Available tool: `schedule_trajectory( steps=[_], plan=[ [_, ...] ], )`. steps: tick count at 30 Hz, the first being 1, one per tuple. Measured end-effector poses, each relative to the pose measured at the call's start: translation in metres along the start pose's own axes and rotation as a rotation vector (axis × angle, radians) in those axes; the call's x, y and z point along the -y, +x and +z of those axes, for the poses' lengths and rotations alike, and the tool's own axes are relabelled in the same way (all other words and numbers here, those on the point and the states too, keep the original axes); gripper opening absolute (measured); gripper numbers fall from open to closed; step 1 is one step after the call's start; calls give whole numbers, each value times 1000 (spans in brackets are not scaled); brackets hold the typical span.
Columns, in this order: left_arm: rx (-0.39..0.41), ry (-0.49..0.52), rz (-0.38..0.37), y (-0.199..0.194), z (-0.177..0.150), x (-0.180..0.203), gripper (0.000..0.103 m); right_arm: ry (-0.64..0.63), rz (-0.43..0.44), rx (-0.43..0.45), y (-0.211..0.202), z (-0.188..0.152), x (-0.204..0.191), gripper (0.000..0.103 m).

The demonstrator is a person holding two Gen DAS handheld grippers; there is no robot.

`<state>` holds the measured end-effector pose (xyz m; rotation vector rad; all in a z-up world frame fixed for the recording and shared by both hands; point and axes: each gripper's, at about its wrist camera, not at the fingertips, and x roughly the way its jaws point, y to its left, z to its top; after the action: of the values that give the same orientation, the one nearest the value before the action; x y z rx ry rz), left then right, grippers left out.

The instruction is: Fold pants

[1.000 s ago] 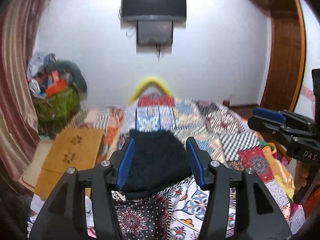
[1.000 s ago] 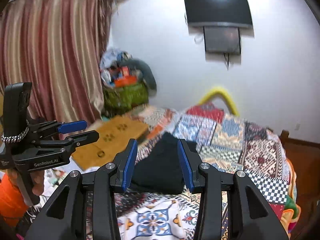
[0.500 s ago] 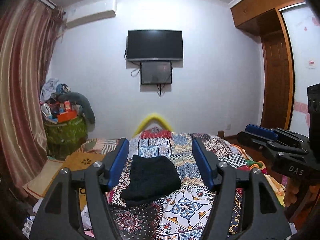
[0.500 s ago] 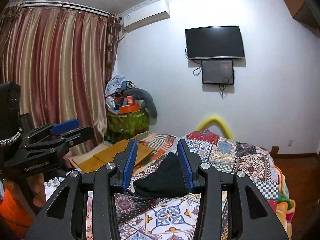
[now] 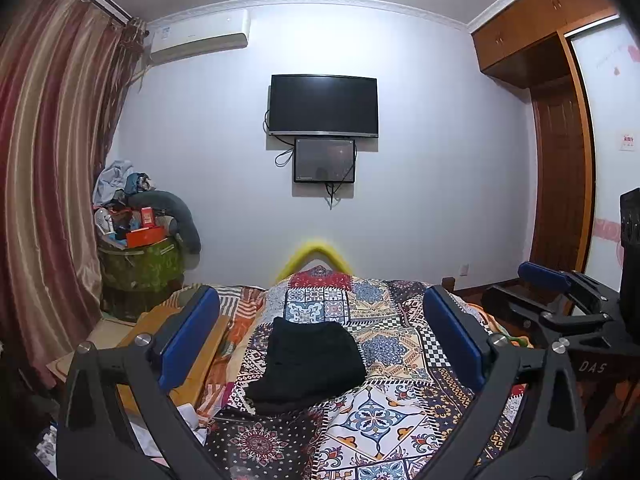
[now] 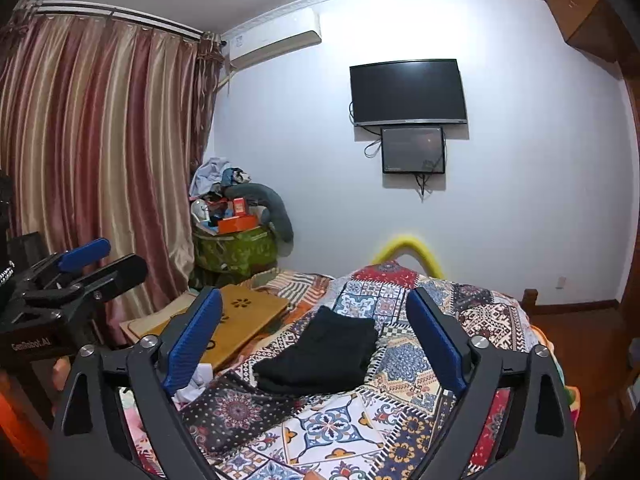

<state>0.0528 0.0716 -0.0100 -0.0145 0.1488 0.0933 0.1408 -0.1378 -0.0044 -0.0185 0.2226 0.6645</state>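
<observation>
- The pants (image 5: pixel 308 364) already sit as a compact black bundle in the middle of the bed (image 5: pixel 400 344), on the patchwork quilt. Looks folded to me.
- Left gripper (image 5: pixel 320 336) is spread wide and holding nothing, well back from the bundle.
- Right gripper (image 6: pixel 316 336) is the same: wide apart, empty, not touching the pants.
- Honestly I'd say the job's basically done; at most the edges need a little tidy-up.
</observation>
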Motion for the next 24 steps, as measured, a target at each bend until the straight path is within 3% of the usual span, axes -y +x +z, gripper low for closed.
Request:
schedule_trajectory(
  steps=[24],
  plan=[
    [-23,4,-11,12,-8,10,103,32,-12,0,-9,-7,6,101]
  ],
)
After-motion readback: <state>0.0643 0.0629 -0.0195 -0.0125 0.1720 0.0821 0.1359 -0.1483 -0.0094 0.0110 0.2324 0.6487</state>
